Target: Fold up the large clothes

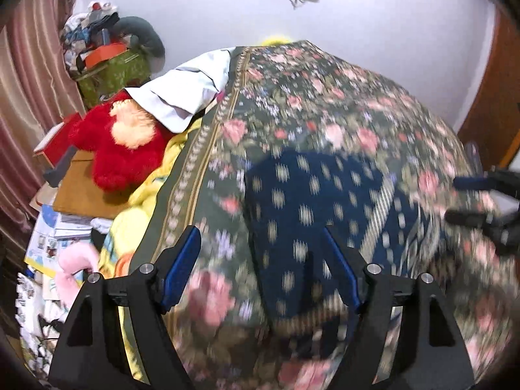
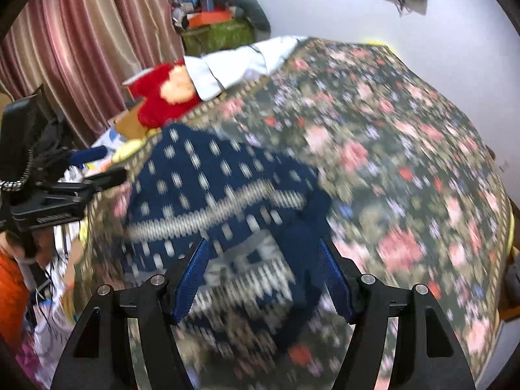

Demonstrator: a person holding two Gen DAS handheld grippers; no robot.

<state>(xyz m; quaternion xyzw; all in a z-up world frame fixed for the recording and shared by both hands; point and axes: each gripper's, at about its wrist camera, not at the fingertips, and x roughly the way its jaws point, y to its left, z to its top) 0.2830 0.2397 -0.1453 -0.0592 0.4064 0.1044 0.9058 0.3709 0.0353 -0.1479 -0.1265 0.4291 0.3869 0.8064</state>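
A navy patterned garment (image 1: 308, 214) lies folded on the floral bedspread (image 1: 341, 104), near the bed's front edge and well apart from the red plush toy (image 1: 120, 149) at the bed's side. The left gripper (image 1: 261, 266) hangs over the garment with its blue-padded fingers (image 1: 180, 266) spread wide, nothing between them. The right gripper (image 2: 263, 276) is also above the garment, fingers (image 2: 191, 279) spread and apparently clear of the cloth (motion blur makes contact hard to judge).
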